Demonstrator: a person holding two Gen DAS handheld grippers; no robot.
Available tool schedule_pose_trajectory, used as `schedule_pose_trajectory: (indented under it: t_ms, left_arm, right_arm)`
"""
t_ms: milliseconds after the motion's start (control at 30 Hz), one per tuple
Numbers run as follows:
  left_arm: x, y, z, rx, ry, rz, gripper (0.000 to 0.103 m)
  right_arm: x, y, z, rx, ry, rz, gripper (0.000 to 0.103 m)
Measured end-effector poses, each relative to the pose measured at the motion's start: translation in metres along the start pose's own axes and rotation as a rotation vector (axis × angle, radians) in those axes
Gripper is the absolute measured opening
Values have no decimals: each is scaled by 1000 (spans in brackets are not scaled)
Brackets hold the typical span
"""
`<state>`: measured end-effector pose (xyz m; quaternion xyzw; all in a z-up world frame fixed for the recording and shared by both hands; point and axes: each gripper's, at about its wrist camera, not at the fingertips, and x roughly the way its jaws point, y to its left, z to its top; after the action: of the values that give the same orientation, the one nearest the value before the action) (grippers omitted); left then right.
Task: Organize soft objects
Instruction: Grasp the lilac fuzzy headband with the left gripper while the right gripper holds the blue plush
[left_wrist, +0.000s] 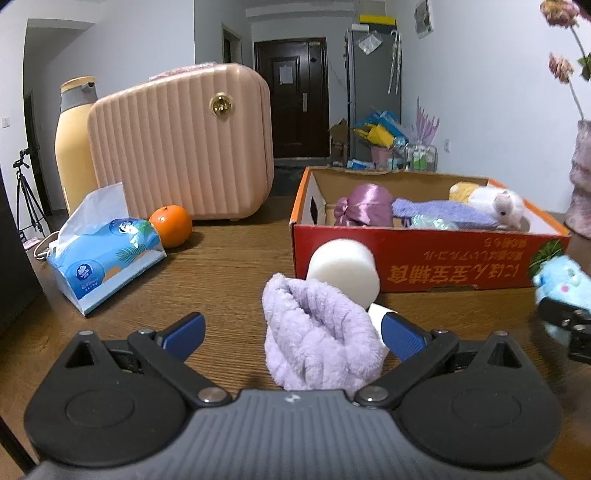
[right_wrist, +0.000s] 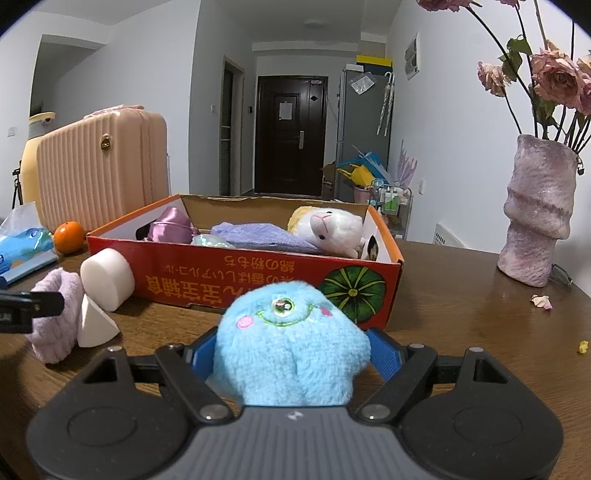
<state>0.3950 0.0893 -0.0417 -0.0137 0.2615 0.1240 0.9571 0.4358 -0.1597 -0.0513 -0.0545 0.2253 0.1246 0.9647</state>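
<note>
Evidently the red cardboard box (right_wrist: 258, 275) serves as the collecting place: a white plush animal (right_wrist: 332, 229), a purple towel (right_wrist: 258, 232) and a satin pouch (right_wrist: 170, 223) already lie inside it, while the hard things, the orange (left_wrist: 171, 225), the tissue pack (left_wrist: 107, 254) and the pink case (left_wrist: 181, 151), stand apart on the far left of the table (left_wrist: 229, 258).

The right hand-held gripper (right_wrist: 291, 354) has its blue pads pressed against both sides of a blue plush toy (right_wrist: 291, 343), carried just in front of the box's near wall, probably on its way in.

The left hand-held gripper (left_wrist: 291, 332) stands wide open, straddling the lilac fleece headband (left_wrist: 317, 332) without pinching it; the right pad seems to touch the fleece. This looks like a lining-up for the next pick. Just beyond, a white foam cylinder (left_wrist: 343, 269) and a white foam cone (right_wrist: 94, 325) wait against the box.
</note>
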Motion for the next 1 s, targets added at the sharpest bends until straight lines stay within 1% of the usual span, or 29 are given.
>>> schedule_pose_trajectory:
  t_ms: [67, 167, 300, 600, 667, 767, 833, 867, 900, 933, 967, 1000]
  left_arm:
    - [7, -2, 1, 8, 17, 8, 103]
    - [14, 0, 3, -2, 40, -10, 103]
    - [19, 1, 3, 5, 54, -1, 103]
    - [26, 4, 3, 7, 86, -23, 103]
    - [28, 6, 3, -6, 97, -34, 98]
    - [31, 11, 3, -31, 116, -46, 89]
    - [34, 15, 2, -44, 134, -44, 76]
    - [36, 17, 1, -54, 147, -49, 74]
    - [37, 19, 1, -65, 160, -56, 66]
    - [40, 23, 1, -82, 177, -67, 61]
    - [42, 25, 1, -94, 189, -72, 58]
    - [44, 27, 1, -101, 198, -76, 52]
  right_arm:
    - [-1, 0, 0, -1, -8, -5, 82]
    - [-2, 0, 0, -6, -14, -10, 82]
    - [-2, 1, -1, -8, -17, -14, 82]
    - [-9, 2, -3, 9, -26, -28, 82]
    - [-11, 3, -3, 13, -26, -31, 82]
    - [-15, 5, -5, 15, -27, -37, 82]
    - [-18, 7, -7, 16, -28, -41, 82]
    - [-20, 7, -7, 17, -27, -42, 82]
    - [-22, 8, -8, 19, -27, -45, 82]
    - [-23, 9, -9, 20, -28, -46, 82]
    - [-25, 9, -10, 21, -28, -48, 82]
    - [-27, 10, -11, 23, -28, -49, 82]
